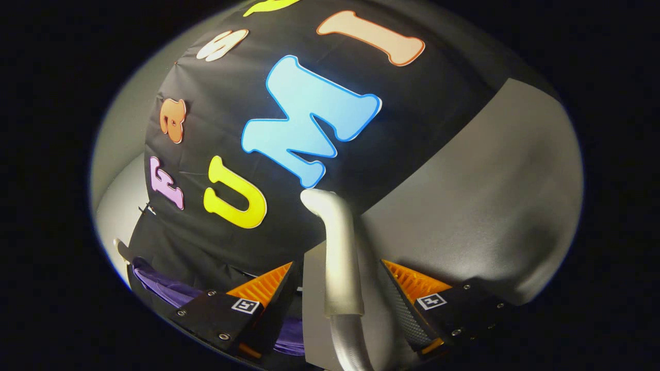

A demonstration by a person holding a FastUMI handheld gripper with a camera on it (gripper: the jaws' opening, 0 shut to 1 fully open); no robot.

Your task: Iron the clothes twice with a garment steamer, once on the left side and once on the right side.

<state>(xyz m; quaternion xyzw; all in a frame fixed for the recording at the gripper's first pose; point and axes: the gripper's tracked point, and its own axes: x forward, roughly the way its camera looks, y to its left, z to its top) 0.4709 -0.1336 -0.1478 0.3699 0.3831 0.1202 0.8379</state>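
Black booth cloth and grey wall lie beyond. Tongs [337, 288] are spread wide around the steamer handle [340, 257], neither finger seen touching, presumably pre-grasp. Purple garment [165, 288] hangs at 8 o'clock, awaiting strokes.

Upright silver steamer handle [339, 257] (purple garment [165, 288] beside)

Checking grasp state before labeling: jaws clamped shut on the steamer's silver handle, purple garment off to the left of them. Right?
One thing is off. The gripper view shows the gripper open: the steamer's silver handle sits between the jaws with clear gaps on both sides, neither one pressing on it. The purple garment does lie to their left.
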